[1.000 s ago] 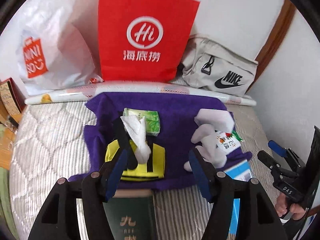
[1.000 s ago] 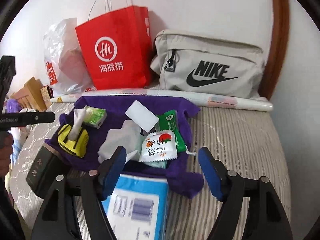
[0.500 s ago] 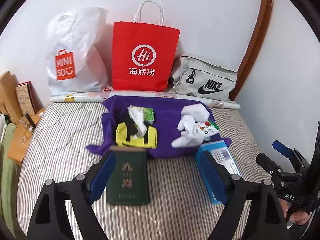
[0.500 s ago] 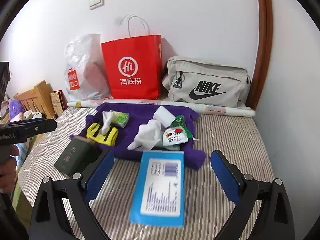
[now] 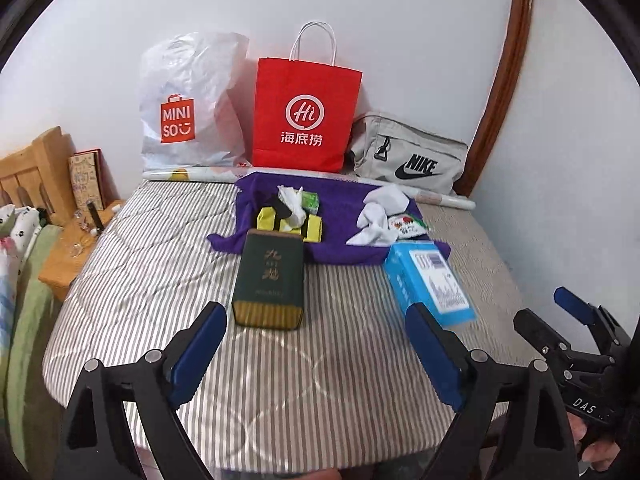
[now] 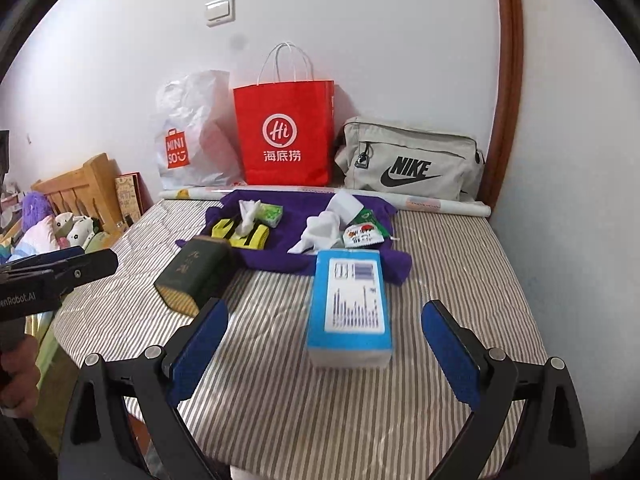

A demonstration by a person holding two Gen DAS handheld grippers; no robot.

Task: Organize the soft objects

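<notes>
Looking out from the left wrist camera, the left gripper (image 5: pixel 314 336) hangs above a striped quilted mattress (image 5: pixel 160 288), its blue-padded jaws opening wide with nothing between them. Just ahead lies a dark green box (image 5: pixel 268 280), its far end touching a purple cloth (image 5: pixel 340 196) spread further back. On the cloth's left part sit a yellow-and-black pouch (image 5: pixel 312 228), a crumpled white tissue (image 5: pixel 292 204) and a green tissue pack (image 5: pixel 310 201); on its right part lie a white sock (image 5: pixel 374 226) and a red-and-white sachet (image 5: pixel 404 226). A blue tissue pack (image 5: pixel 430 280) rests on the mattress just in front of the cloth's right corner. Against the wall stand a white Miniso bag (image 5: pixel 188 108), a red paper bag (image 5: pixel 306 116) and a grey Nike bag (image 5: pixel 408 156). The right wrist camera shows the right gripper (image 6: pixel 324 340) spread wide and empty, with the blue tissue pack (image 6: pixel 350 304) lying on the mattress ahead of it, not touched by the pads. The dark green box (image 6: pixel 192 276) sits to the left, the purple cloth (image 6: pixel 296 248) behind both.
</notes>
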